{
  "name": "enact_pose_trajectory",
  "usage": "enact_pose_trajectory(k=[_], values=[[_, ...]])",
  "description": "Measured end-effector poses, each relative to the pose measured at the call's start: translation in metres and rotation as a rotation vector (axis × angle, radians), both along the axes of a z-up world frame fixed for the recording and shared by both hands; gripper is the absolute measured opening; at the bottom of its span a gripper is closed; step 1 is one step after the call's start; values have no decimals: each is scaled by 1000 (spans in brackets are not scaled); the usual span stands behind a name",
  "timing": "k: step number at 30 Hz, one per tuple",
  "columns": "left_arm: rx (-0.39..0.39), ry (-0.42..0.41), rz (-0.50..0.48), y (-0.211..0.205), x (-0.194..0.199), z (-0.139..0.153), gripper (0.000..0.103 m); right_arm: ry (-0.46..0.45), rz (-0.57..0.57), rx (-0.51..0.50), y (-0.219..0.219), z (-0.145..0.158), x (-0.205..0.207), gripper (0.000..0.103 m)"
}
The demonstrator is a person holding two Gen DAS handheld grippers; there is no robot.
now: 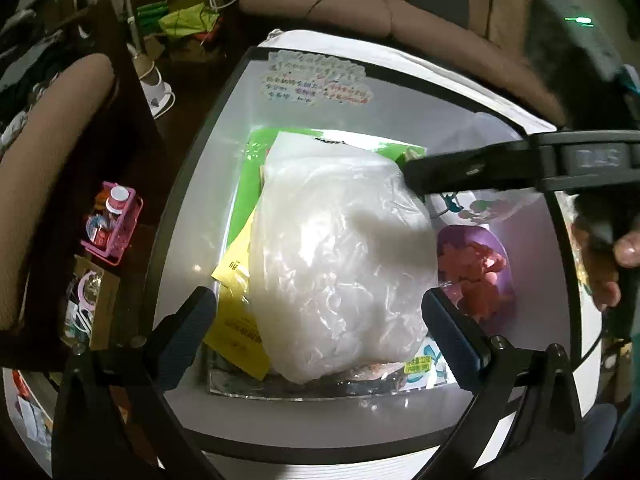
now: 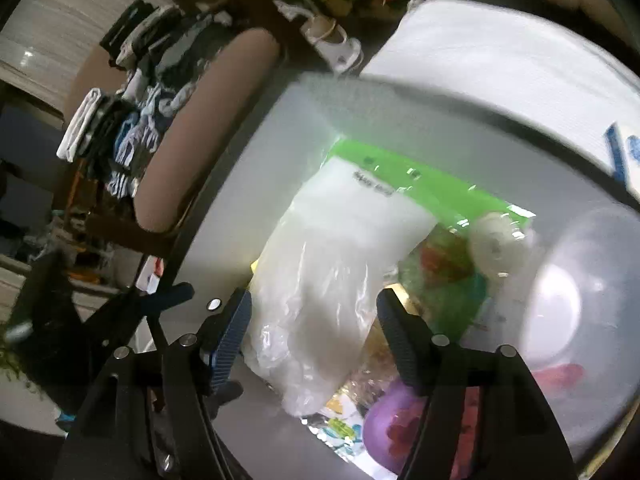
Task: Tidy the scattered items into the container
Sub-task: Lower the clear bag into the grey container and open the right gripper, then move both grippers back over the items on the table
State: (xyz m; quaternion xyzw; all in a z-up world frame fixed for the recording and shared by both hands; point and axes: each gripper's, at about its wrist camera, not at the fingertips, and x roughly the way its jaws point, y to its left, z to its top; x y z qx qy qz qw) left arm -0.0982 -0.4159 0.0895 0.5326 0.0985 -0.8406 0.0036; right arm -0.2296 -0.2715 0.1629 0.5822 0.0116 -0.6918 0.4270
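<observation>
A translucent white storage bin [image 1: 200, 208] with a dark rim holds several items. A big clear plastic bag of white stuffing [image 1: 340, 264] lies on top of a green packet [image 1: 256, 152] and a yellow packet [image 1: 236, 312]. A purple bowl with pink pieces [image 1: 476, 268] sits at its right. My left gripper [image 1: 320, 336] is open above the bag's near end, holding nothing. My right gripper [image 2: 314, 344] is open, its fingers either side of the bag [image 2: 332, 280]; in the left wrist view it [image 1: 408, 174] reaches in from the right over the bag's far corner.
A brown sofa [image 1: 400, 20] curves behind the bin and a brown armrest [image 1: 52, 160] stands at the left. A pink basket with a bottle [image 1: 114, 220] and a cardboard box [image 1: 86, 304] sit on the dark floor at left. A clear round lid [image 2: 580, 304] is at the bin's right.
</observation>
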Motion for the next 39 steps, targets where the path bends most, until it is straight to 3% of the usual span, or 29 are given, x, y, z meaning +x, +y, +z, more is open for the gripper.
enact_pose_trajectory(k=[2, 4, 8, 11, 17, 20, 24, 27, 36, 39], values=[[9, -2, 6, -2, 2, -1, 103, 22, 3, 17, -2, 1, 1, 60], [9, -5, 11, -4, 3, -1, 103, -11, -11, 75, -9, -16, -1, 29], [8, -7, 18, -6, 6, 3, 103, 12, 37, 174, -33, -48, 11, 21], [-1, -12, 20, -7, 7, 4, 103, 38, 43, 160, -37, -49, 13, 21], [-22, -24, 39, 2, 8, 6, 103, 87, 28, 90, -2, -9, 12, 25], [-57, -21, 38, 15, 10, 12, 103, 132, 38, 62, 30, 19, 24, 33], [-88, -1, 18, 41, 14, 23, 103, 185, 22, 18, 86, 48, 41, 67], [-118, 10, -1, 65, 14, 32, 103, 186, -17, 4, 129, 60, 50, 77], [-123, 78, -92, 162, 3, 65, 103, 234, -175, 35, 271, 87, 57, 80], [-80, 128, -142, 204, -2, 73, 103, 287, -253, 40, 325, 102, 59, 80]])
